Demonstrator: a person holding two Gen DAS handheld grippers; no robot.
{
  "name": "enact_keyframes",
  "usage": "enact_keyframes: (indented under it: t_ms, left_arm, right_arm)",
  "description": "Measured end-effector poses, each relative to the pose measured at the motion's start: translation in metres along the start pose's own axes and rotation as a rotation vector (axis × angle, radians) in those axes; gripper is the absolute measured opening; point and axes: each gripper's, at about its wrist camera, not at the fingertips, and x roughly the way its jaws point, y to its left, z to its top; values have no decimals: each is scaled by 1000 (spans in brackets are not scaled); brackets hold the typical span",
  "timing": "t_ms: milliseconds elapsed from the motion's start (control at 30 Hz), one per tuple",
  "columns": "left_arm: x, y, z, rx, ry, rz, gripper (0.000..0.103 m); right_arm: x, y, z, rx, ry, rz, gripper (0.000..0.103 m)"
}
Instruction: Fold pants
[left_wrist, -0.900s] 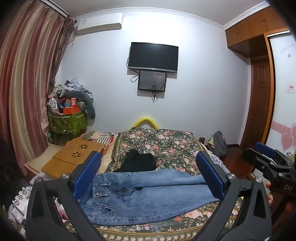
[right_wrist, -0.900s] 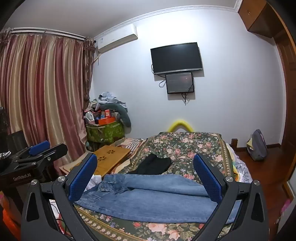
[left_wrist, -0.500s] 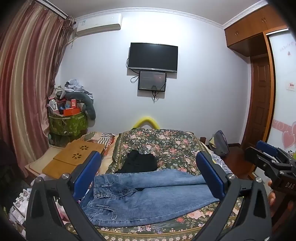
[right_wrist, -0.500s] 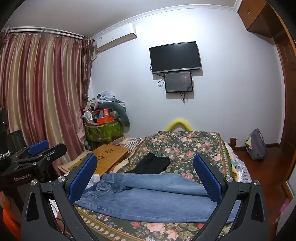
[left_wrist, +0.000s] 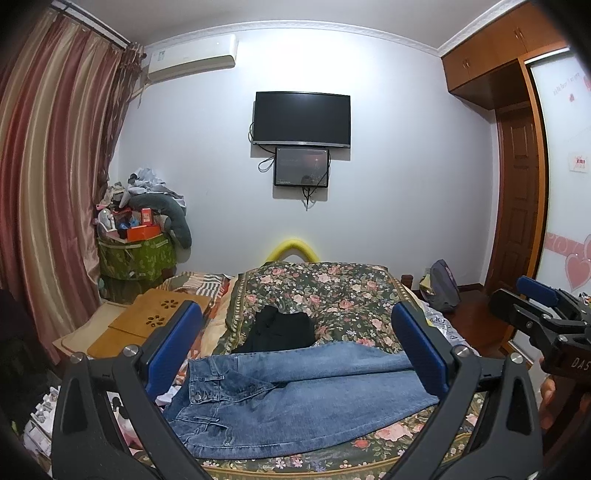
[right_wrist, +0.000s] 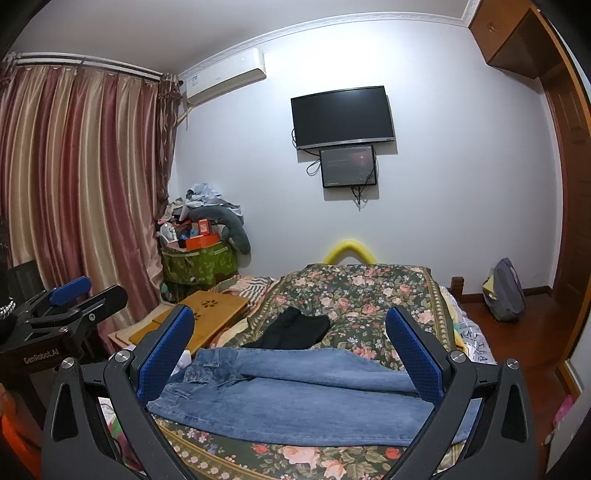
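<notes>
Blue jeans (left_wrist: 295, 398) lie flat across the near end of a bed with a floral cover (left_wrist: 332, 291), waist to the left and legs running right. The jeans (right_wrist: 295, 398) show the same way in the right wrist view. My left gripper (left_wrist: 295, 350) hovers in front of them, open, nothing between its blue pads. My right gripper (right_wrist: 291, 350) is likewise open and empty, level with the jeans' near edge. Each gripper shows at the edge of the other's view: the right gripper (left_wrist: 546, 314) and the left gripper (right_wrist: 70, 299).
A black garment (left_wrist: 280, 330) lies folded behind the jeans. Wooden lap desks (left_wrist: 155, 317) sit at the bed's left, a cluttered green bin (left_wrist: 136, 254) by the curtain. A backpack (left_wrist: 443, 288) rests on the floor at the right. A TV (left_wrist: 301, 118) hangs on the wall.
Both views have shifted only slightly; the jeans and both open grippers stay as they were.
</notes>
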Motion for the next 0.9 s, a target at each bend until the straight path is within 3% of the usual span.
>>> enact_keyframes:
  t_ms: [900]
  left_arm:
    - [0,2,-3,-11,6,-11,103]
  right_arm:
    - [-2,0,5,0,3,-4,103]
